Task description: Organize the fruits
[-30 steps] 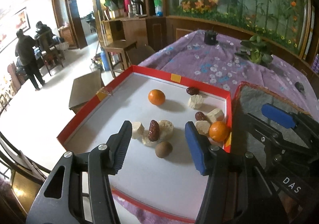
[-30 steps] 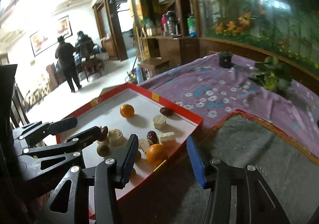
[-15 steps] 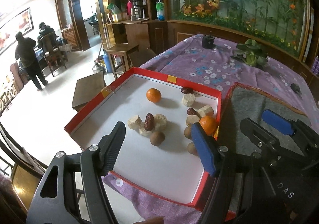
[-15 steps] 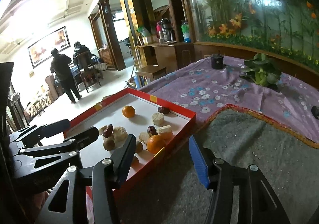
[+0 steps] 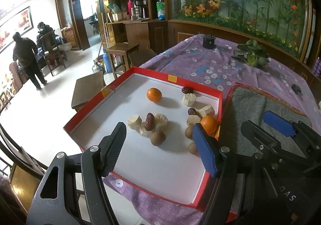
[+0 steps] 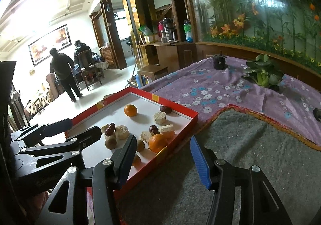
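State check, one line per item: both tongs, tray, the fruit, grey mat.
Left tongs: open, empty, over the tray.
Right tongs: open, empty, over the tray edge and mat.
Tray: flat on the purple cloth, holding all the fruit.
Far orange: loose, alone.
Near orange: against the right wall.
Date: lying on pale chunks.
Grey mat: nothing placed on it.

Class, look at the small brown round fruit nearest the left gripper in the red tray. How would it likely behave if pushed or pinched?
The brown round fruit looks nearly spherical and sits free on the tray's smooth white floor, so a push would probably roll it. It appears small and probably light. Its curved surface could slip from the open left gripper unless pinched across the middle.
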